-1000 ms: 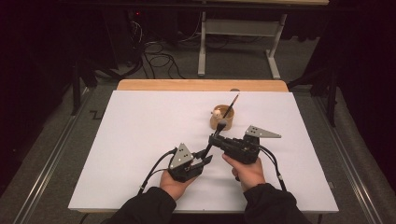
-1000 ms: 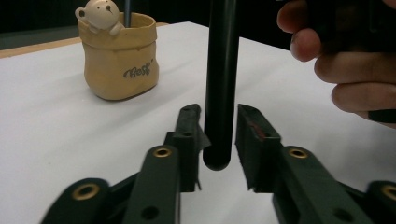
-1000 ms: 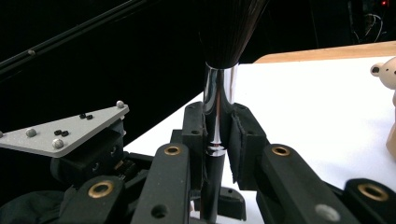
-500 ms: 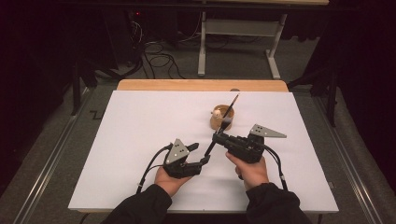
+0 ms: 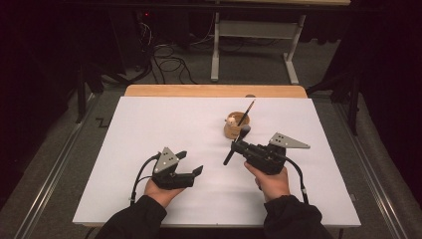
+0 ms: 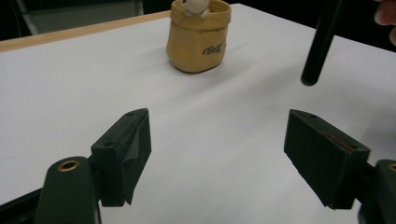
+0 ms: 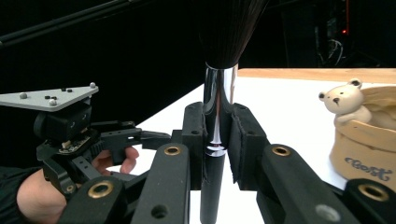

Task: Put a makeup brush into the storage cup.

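Observation:
My right gripper (image 5: 240,147) (image 7: 217,126) is shut on a brush (image 5: 230,156) (image 7: 218,93) with a black handle, chrome ferrule and dark bristles, held slanted above the white table (image 5: 149,129). Its handle end (image 6: 320,46) hangs above the sheet. My left gripper (image 5: 191,162) (image 6: 217,154) is open to the left of it; its jaws have just been opening and nothing is between them. A tan pot (image 5: 234,129) (image 6: 198,39) (image 7: 369,149) with a small bear figure (image 7: 343,100) stands just beyond the brush, a thin stick (image 5: 247,110) leaning in it.
The table's wooden far edge (image 5: 214,90) borders the white sheet. Beyond it are cables (image 5: 169,64) on the floor and a grey desk frame (image 5: 249,30). White sheet lies bare left of the pot and around both hands.
My left gripper has drawn away to the left from the brush handle's lower end and its jaws have spread apart. The right gripper still holds the brush in the same place.

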